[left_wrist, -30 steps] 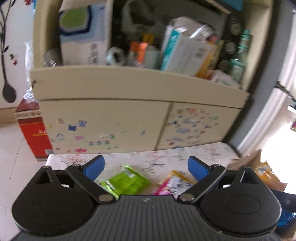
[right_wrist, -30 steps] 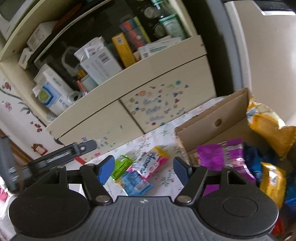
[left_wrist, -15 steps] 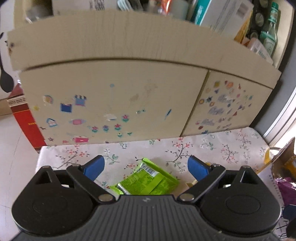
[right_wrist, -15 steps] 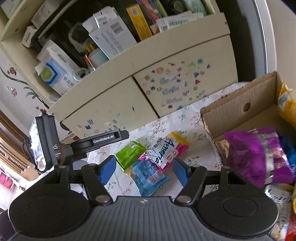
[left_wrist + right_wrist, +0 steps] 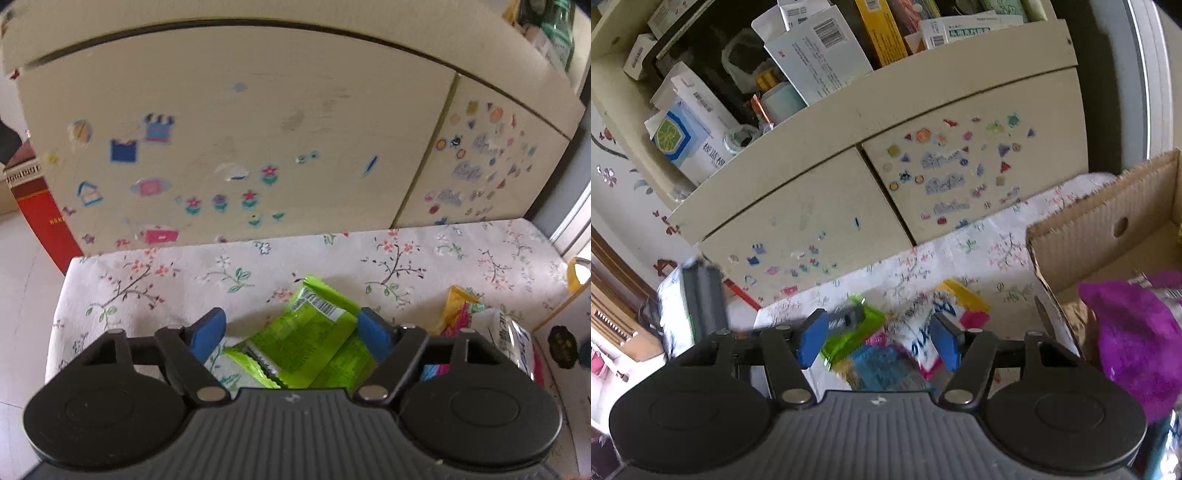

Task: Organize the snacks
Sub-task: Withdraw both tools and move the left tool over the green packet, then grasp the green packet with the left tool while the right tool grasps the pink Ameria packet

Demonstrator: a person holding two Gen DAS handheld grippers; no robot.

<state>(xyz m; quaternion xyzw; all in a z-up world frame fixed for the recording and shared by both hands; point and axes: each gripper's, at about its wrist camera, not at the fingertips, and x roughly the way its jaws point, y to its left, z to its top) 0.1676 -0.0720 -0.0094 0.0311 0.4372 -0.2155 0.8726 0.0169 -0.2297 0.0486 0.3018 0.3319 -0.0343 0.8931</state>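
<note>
A green snack packet [image 5: 314, 343] lies on the floral tablecloth [image 5: 221, 273]. My left gripper [image 5: 291, 332] is open, low over the cloth, with its blue pads on either side of the packet. The packet also shows in the right wrist view [image 5: 857, 332], beside a white, pink and yellow packet [image 5: 938, 325] and a blue packet [image 5: 882, 365]. My right gripper [image 5: 879, 341] is open and empty above those packets. A purple snack bag [image 5: 1134, 339] sits in the cardboard box [image 5: 1108, 225] at the right.
A cream cabinet [image 5: 258, 129] with stickers on its doors stands right behind the table. Its open shelf [image 5: 775, 92] holds boxes and bottles. A red box [image 5: 40, 206] stands on the floor at the left. The left gripper's body [image 5: 701, 302] shows at the left of the right wrist view.
My left gripper has dropped lower and moved forward, and its pads now bracket the green packet. My right gripper has moved lower and closer to the packets.
</note>
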